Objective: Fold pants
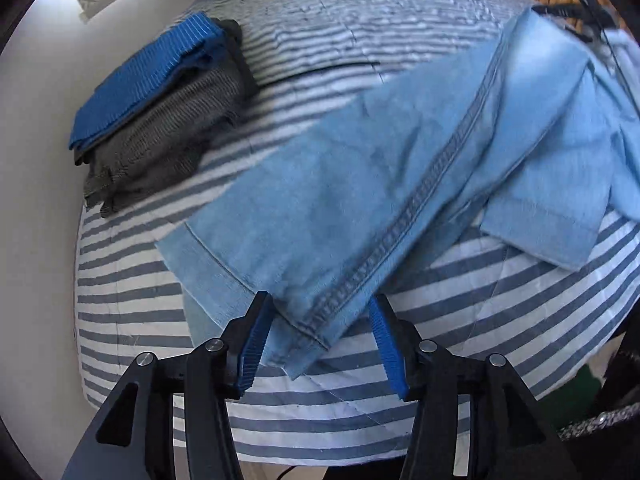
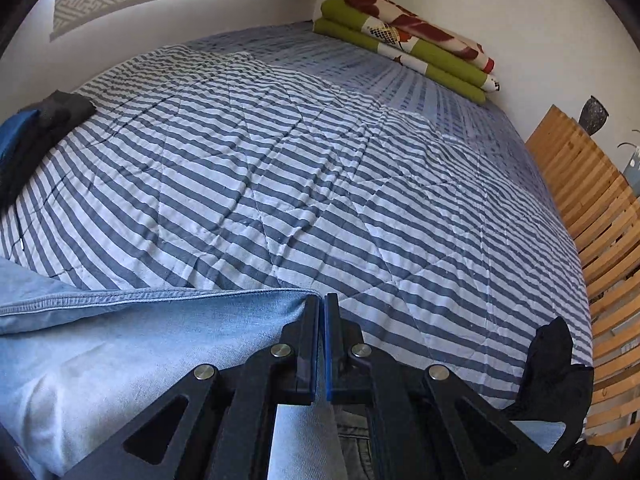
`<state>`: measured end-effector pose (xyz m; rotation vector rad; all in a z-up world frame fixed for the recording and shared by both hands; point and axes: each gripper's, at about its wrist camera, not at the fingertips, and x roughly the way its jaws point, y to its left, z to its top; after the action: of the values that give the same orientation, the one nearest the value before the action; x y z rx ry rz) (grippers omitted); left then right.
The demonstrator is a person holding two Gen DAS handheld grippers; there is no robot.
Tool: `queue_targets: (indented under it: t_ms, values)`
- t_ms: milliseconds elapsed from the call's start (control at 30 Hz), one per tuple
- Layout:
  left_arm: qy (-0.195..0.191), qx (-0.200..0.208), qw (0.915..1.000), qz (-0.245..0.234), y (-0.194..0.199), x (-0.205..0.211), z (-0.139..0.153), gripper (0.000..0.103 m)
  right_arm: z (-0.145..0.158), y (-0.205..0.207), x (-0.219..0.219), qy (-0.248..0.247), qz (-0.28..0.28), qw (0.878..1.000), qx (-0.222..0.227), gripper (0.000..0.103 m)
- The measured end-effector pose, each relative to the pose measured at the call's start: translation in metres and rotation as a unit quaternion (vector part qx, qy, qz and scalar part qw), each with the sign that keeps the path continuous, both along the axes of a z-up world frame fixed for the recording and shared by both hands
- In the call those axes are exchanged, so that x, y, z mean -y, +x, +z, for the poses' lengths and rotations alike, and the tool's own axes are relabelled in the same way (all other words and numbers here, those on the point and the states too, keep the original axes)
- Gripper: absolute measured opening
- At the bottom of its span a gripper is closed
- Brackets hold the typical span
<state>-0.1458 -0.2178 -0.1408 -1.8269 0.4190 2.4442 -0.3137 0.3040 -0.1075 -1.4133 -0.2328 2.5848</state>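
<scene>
Light blue jeans (image 1: 360,184) lie spread across the striped bed cover (image 1: 132,300), one leg running toward the camera in the left wrist view. My left gripper (image 1: 320,304) is open just above the cover, and the hem corner of that leg lies loosely between its blue pads (image 1: 256,344), which do not press on it. In the right wrist view my right gripper (image 2: 322,299) is shut, and the seamed edge of the jeans (image 2: 120,344) runs right up to its tips and drapes away to the left and below.
A folded stack of blue and grey clothes (image 1: 160,112) sits at the left edge of the bed (image 2: 32,132). A folded green and floral blanket (image 2: 408,40) lies at the far end. Wooden slats (image 2: 592,200) border the right side, and a black gloved hand (image 2: 556,372) shows beside the right gripper.
</scene>
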Motion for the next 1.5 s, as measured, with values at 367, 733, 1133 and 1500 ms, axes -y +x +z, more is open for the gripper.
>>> queue_targets:
  t_ms: [367,733,1133,1500]
  values:
    - [-0.008,-0.07,0.9972,0.023,-0.012,0.02,0.045,0.002,0.023,0.012,0.001,-0.013,-0.009,1.0,-0.025,0.002]
    - [-0.099,-0.114,0.9826,0.107,-0.169,0.083,0.101,0.024,0.032,-0.021,0.005,-0.026,-0.042,0.998,-0.026,0.005]
    - [0.087,-0.139,0.9815,0.099,-0.075,0.029,0.115,0.047,0.108,0.088,-0.02,-0.182,-0.061,0.976,-0.1,0.022]
    - [0.188,-0.036,0.9813,0.021,0.01,-0.134,0.007,0.071,0.094,0.345,0.016,-0.202,-0.121,0.958,-0.165,0.038]
